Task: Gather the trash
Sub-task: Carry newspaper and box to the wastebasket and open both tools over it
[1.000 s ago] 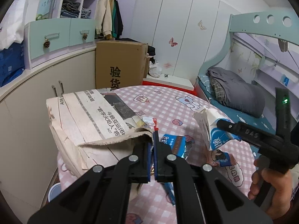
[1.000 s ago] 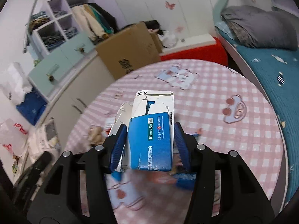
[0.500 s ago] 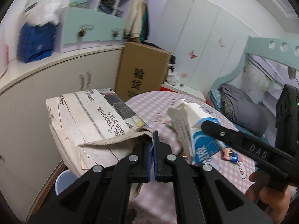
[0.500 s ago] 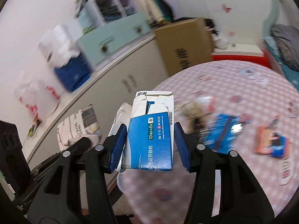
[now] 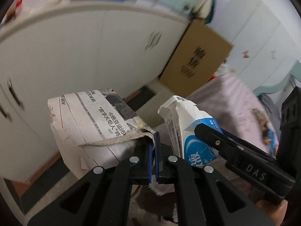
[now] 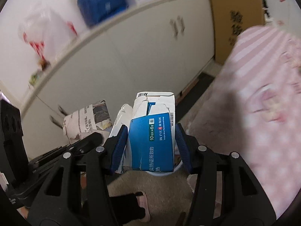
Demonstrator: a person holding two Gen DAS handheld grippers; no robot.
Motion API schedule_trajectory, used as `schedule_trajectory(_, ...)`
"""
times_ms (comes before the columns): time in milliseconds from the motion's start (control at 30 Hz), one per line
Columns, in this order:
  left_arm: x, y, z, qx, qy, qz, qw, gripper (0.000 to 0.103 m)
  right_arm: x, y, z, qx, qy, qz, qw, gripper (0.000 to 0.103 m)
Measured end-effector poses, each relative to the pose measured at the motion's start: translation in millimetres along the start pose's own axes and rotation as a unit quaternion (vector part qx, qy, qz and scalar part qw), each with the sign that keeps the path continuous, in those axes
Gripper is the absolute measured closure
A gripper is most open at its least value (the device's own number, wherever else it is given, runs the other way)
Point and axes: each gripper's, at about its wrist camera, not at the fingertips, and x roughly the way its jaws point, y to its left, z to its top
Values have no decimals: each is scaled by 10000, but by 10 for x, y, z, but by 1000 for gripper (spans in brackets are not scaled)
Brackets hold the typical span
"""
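A bedroom blurs past both wrist cameras: cream cabinet doors (image 5: 79, 60) under a curved countertop, a brown cardboard box (image 5: 195, 64) with printed characters standing on the floor beside them, and white wardrobe panels with butterfly stickers further back. A round table under a pink checked tablecloth (image 6: 259, 101) fills the right side of the right wrist view, and beige carpet (image 6: 163, 184) lies below the grippers. A foot in a dark sock and pink slipper (image 6: 141, 205) shows at the bottom of that view.

The left gripper (image 5: 154, 156) has its blue pads pressed together on the torn edge of a folded newspaper (image 5: 90, 124), which hangs out to the left of its fingers, off the table and above the floor near the cabinets.

The right gripper (image 6: 151, 146) pinches a crushed blue and white medicine box (image 6: 152, 131) between its two blue pads, one on each side, with the torn-open flap end pointing away from the camera. The box is held in the air just beside the newspaper, past the table's edge. A pale round rim shows just under the box, too hidden to identify.
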Motion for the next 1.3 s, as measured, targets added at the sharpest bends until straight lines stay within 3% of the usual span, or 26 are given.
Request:
schedule_trajectory(100, 454, 330, -61, -246, 436, 105, 9987, 100, 501, 23, -102, -47, 410, -90, 9991, 52)
schedule_trajectory(267, 1093, 565, -171, -345, 1010, 355, 9937, 100, 1208, -72, -291, -129, 913, -432, 9948, 52)
schedule_trajectory(433, 1658, 713, -182, -395, 1490, 423, 9871, 96, 1574, -238, -403, -117, 1135, -694, 9910, 52)
schedule_trajectory(500, 1813, 744, -163, -446, 1650, 481, 9841, 89, 1638, -305, -431, -100, 1184, -766, 9900, 52)
schedule_trajectory(567, 1873, 725, -171, -457, 1696, 569, 9828, 75, 1719, -372, -456, -47, 1258, -801, 9888, 52)
schedule_trajectory(667, 1928, 799, -240, -551, 1778, 594, 9807, 63, 1788, -390, -509, -11, 1321, -833, 9877, 52)
schedule_trajectory(867, 1955, 928, -301, -760, 1826, 701, 9777, 46, 1928, -467, -510, 60, 1425, -811, 9865, 52)
schedule_trajectory(1300, 1745, 1132, -363, -1030, 1638, 849, 9774, 39, 2082, -353, -622, 3, 1504, -683, 9863, 52)
